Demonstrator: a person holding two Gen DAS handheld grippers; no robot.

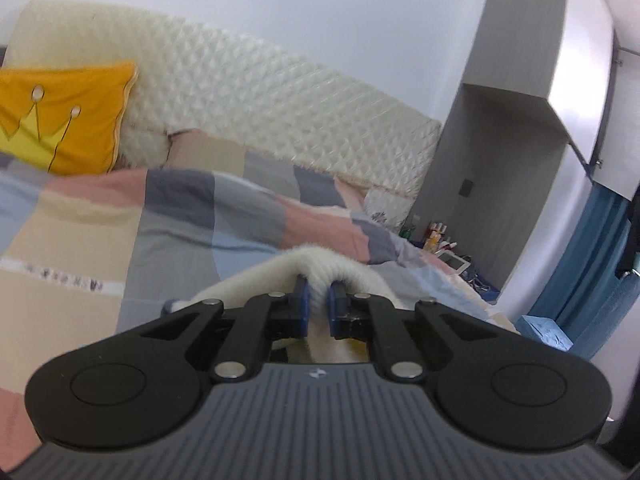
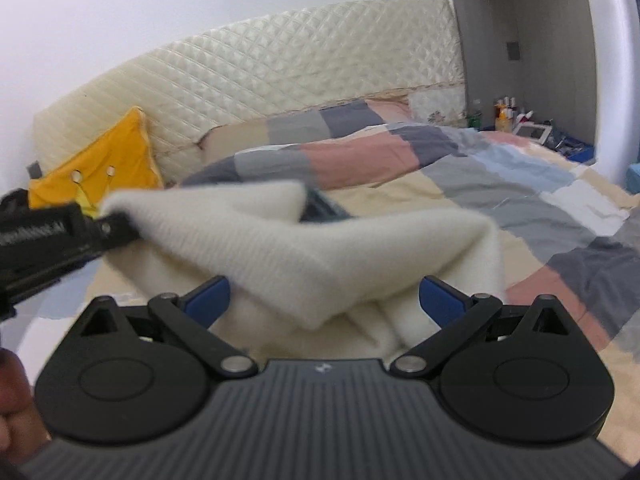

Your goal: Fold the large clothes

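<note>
A cream knitted garment lies bunched on the patchwork bedcover. My left gripper is shut on a raised fold of it, the blue pads pinching the knit. In the right wrist view the same left gripper comes in from the left and lifts a corner of the garment clear of the bed. My right gripper stands open, its blue pads wide apart on either side of the hanging fold without pressing on it.
A yellow cushion with a crown leans on the quilted cream headboard. A low bedside surface with bottles stands at the far right by a grey cabinet. A blue curtain hangs right. A hand shows lower left.
</note>
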